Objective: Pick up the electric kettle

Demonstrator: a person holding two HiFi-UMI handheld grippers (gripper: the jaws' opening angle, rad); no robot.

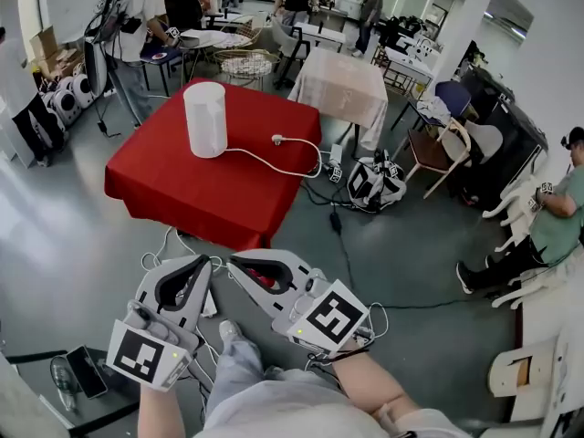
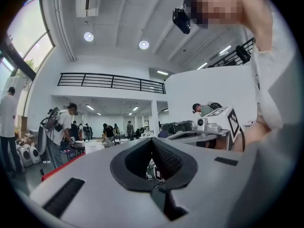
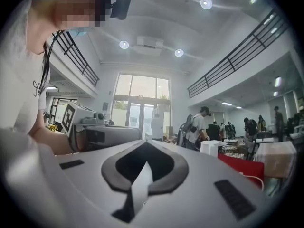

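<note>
The white electric kettle (image 1: pixel 204 119) stands upright on the red-clothed table (image 1: pixel 182 194), towards its far left. Its white cord (image 1: pixel 265 161) trails right across the cloth to a loose plug (image 1: pixel 277 140). Both grippers are held low and close to the person's body, well short of the table's near edge. The left gripper (image 1: pixel 203 261) is shut with nothing in it, and so is the right gripper (image 1: pixel 235 265). In the right gripper view the kettle (image 3: pixel 209 147) shows small at the right, above the red table (image 3: pixel 242 167); the jaw tips meet there and in the left gripper view.
Grey floor lies between me and the table. A black-and-white bag (image 1: pixel 374 182) and floor cables (image 1: pixel 342 235) sit right of the table. Behind it stands a beige-covered table (image 1: pixel 339 85). A person (image 1: pixel 557 217) sits at far right; others stand at the back.
</note>
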